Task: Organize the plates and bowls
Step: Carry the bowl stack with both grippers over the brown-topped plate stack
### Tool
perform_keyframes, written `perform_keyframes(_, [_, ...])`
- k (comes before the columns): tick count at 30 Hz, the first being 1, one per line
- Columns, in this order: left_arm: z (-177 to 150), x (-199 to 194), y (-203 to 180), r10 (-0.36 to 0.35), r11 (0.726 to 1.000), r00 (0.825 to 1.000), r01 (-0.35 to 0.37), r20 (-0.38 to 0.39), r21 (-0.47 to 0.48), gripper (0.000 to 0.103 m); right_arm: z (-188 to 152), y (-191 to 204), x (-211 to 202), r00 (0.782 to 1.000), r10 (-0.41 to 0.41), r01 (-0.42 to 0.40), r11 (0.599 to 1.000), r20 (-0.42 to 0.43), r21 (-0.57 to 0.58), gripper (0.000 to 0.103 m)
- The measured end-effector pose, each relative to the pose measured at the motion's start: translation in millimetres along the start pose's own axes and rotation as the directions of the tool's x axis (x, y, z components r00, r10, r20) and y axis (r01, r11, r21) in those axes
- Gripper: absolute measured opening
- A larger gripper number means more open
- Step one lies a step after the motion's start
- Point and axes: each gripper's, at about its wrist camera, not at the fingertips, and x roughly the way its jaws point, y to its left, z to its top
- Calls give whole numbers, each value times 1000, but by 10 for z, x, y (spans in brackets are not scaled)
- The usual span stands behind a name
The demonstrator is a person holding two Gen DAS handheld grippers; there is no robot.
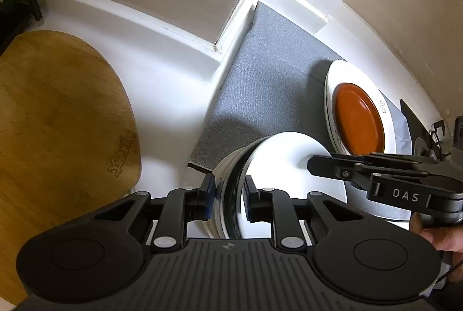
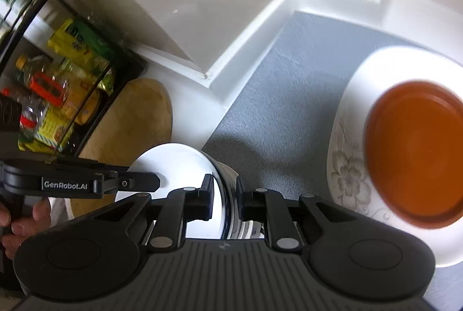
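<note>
Here each hand-held gripper, left (image 1: 229,196) and right (image 2: 225,196), clamps opposite rims of the white bowl (image 1: 285,163).

Small plate (image 1: 358,120) on large plate (image 1: 385,105), on mat (image 1: 260,85); bowl stack (image 1: 283,160) nearer; board (image 1: 58,122) far left.

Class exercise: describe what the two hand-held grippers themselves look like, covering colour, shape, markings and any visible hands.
Both are matte black. The left gripper has a ribbed grey-black body, two round side discs, silver rivets and blue finger pads. From the other camera its side reads "GenRobot.AI". The right gripper matches in build; its side reads "DAS". A bare hand grips its handle, with a thin dark cable nearby.
</note>
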Motion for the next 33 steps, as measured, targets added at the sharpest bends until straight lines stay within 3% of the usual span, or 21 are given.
perform_keyframes(5, [-27,55,26,13,1000,999,-13,-34,-7,24,-52,95,-3,999,-33,33,999,2,-8,19])
perform_keyframes(7, [-53,47,42,14,1000,999,-14,-33,-6,27,-92,108,-31,1000,-27,27,1000,0,-16,25])
perform_keyframes(9, [-66,62,74,11,1000,999,-11,-38,-17,36,-144,57,-38,1000,-16,16,1000,-10,-3,49])
perform_keyframes(10, [-68,89,95,13,1000,999,-15,-47,-23,40,-173,18,-17,1000,-13,13,1000,-19,9,51])
perform_keyframes(13, [-82,181,135,15,999,997,-19,-82,-47,47,-255,-128,74,999,6,-1,996,-52,86,51])
perform_keyframes(17, [-109,268,140,-9,998,994,3,-108,-58,55,-355,-260,204,994,93,-79,979,-65,190,52])
perform_keyframes(21, [-119,345,128,-10,998,993,3,-119,-62,71,-406,-276,319,991,105,-87,974,-77,209,64])
perform_keyframes(24, [-139,428,176,-41,995,988,26,-147,-98,82,-404,-286,388,991,101,-81,974,-86,213,66])
perform_keyframes(27, [-171,460,190,-58,993,987,42,-149,-106,83,-396,-302,393,990,108,-87,972,-86,218,65])
perform_keyframes(28, [-177,452,175,-60,994,988,46,-144,-100,80,-404,-313,381,991,107,-86,972,-83,220,63])
perform_keyframes(29, [-184,435,157,-80,993,987,67,-139,-96,67,-413,-311,367,992,100,-80,973,-80,218,58])
perform_keyframes(33, [-195,374,58,-59,997,990,51,-131,-59,63,-424,-217,277,996,54,-43,987,-70,152,50])
